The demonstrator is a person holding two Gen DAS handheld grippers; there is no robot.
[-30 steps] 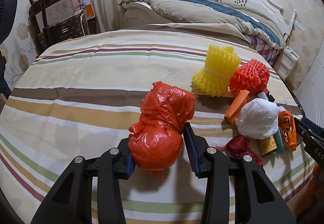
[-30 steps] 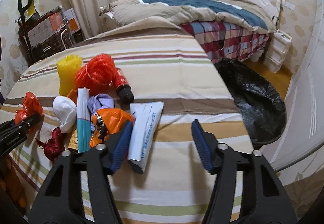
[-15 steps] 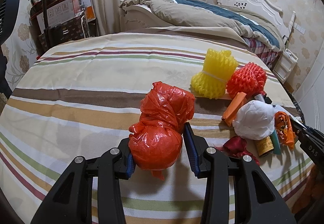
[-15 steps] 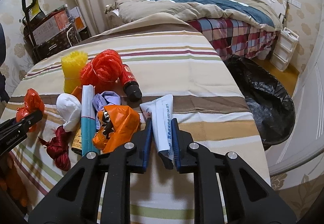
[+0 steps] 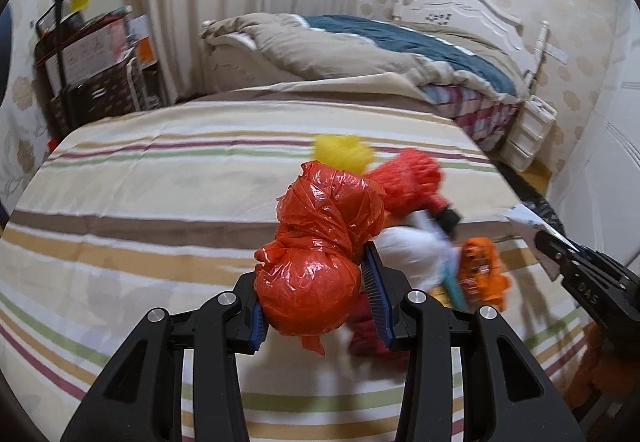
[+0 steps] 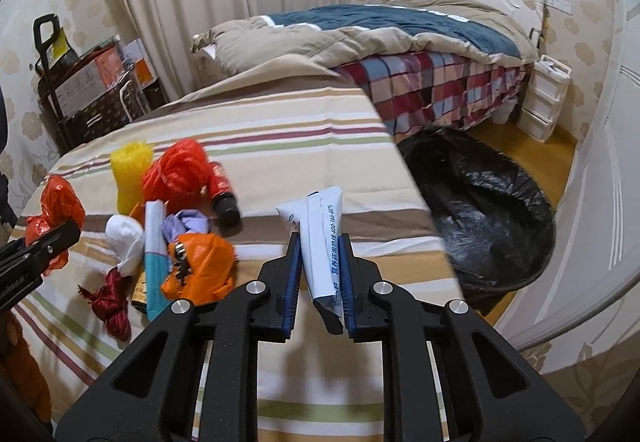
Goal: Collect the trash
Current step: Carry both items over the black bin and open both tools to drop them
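Trash pile (image 6: 160, 226) on striped bed (image 6: 280, 146)

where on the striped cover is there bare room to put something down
The striped cover is bare left of the red bag in the left gripper, back to the far bed. It is also bare between the trash pile and the edge by the black bag, around the tube in the right gripper. The pile itself is crowded.

A white tube (image 6: 322, 238) is clamped between the blue pads of the right hand-held gripper (image 6: 320, 282), above the striped bench (image 6: 280, 146). Left of the tube, an orange bag (image 6: 200, 266), a white wad (image 6: 124, 238), yellow netting (image 6: 130, 178) and red netting (image 6: 176, 174) are piled. Right of the tube, a black trash bag (image 6: 492, 214) is seen on the floor.
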